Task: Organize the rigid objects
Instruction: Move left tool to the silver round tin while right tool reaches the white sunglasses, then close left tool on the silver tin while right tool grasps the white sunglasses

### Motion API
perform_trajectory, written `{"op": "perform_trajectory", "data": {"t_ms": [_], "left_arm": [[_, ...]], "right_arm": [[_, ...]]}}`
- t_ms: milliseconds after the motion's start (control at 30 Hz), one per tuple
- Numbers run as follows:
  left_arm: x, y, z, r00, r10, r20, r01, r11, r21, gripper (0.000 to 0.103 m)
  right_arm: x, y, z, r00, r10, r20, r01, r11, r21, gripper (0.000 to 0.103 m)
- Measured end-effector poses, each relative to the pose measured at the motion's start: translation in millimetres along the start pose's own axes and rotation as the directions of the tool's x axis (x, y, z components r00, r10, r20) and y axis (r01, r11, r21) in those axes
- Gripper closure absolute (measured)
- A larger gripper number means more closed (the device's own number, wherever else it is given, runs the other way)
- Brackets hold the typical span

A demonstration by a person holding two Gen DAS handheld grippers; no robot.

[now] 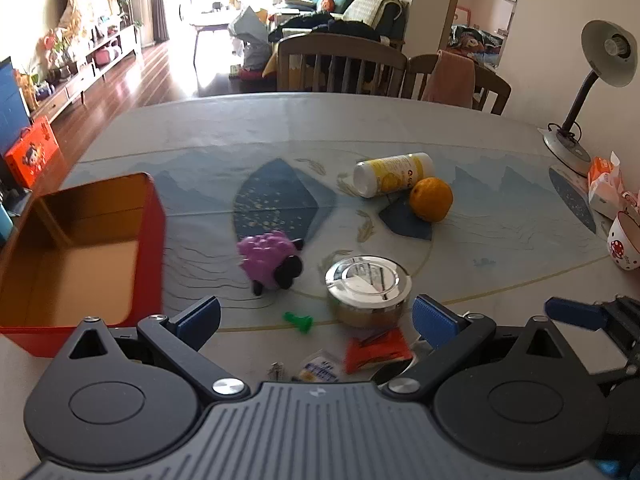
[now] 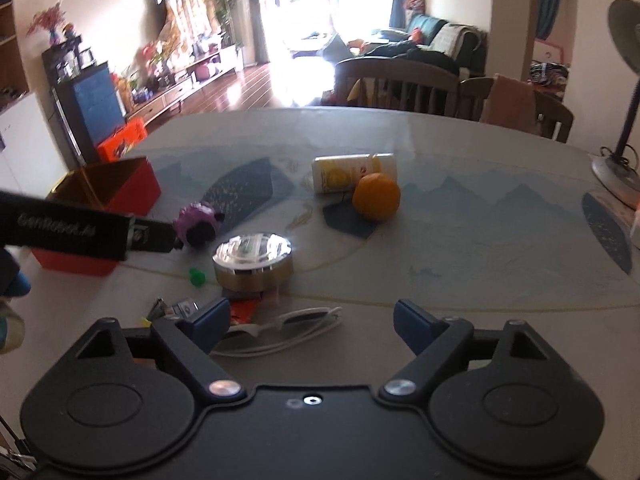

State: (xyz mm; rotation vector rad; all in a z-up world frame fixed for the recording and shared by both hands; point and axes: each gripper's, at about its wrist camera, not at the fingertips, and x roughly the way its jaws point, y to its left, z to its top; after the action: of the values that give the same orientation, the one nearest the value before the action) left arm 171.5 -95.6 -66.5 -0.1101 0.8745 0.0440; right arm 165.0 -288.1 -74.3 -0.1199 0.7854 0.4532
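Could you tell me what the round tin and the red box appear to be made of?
Round tin: polished metal, judging by its mirror-bright lid reflections. Red box: probably painted tinplate, given its glossy red outside and golden sheen inside, though coated card cannot be excluded.

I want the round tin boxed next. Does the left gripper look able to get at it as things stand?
Probably yes: the left gripper has its jaws open and the round tin sits just ahead between them, with only a small green piece beside the path.

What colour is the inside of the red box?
Golden orange inside the red box, seen best in the left wrist view.
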Motion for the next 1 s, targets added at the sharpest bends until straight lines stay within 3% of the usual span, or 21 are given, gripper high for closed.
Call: {"op": "perform_trajectory", "data": {"t_ms": [233,500,667,1000], "left_arm": [[30.0,-16.3,11.2,0.999,-0.023,-0.046,0.023,1.000,0.005,0.000],[63.0,-26.2,19.2,0.994,-0.020,-0.106,0.020,1.000,-0.004,0.000],[76.7,-30.7,20.8,0.991,-0.002,-0.133,0.003,1.000,0.002,0.000],[97.8,-37.6,19.7,0.986,0.004,-0.167,0.001,1.000,0.027,0.000]], "right_arm": [[15.9,-5.0,0.2,0.995,0.087,-0.041,-0.091,0.991,-0.097,0.016],[44.9,-12.7,-2.8,0.987,0.117,-0.112,-0.137,0.972,-0.193,0.016],[61.6,-19.6,-1.3,0.984,0.122,-0.129,-0.145,0.972,-0.186,0.023],[85.3,-23.5,-4.2,0.973,0.156,-0.170,-0.189,0.962,-0.199,0.026]]}}
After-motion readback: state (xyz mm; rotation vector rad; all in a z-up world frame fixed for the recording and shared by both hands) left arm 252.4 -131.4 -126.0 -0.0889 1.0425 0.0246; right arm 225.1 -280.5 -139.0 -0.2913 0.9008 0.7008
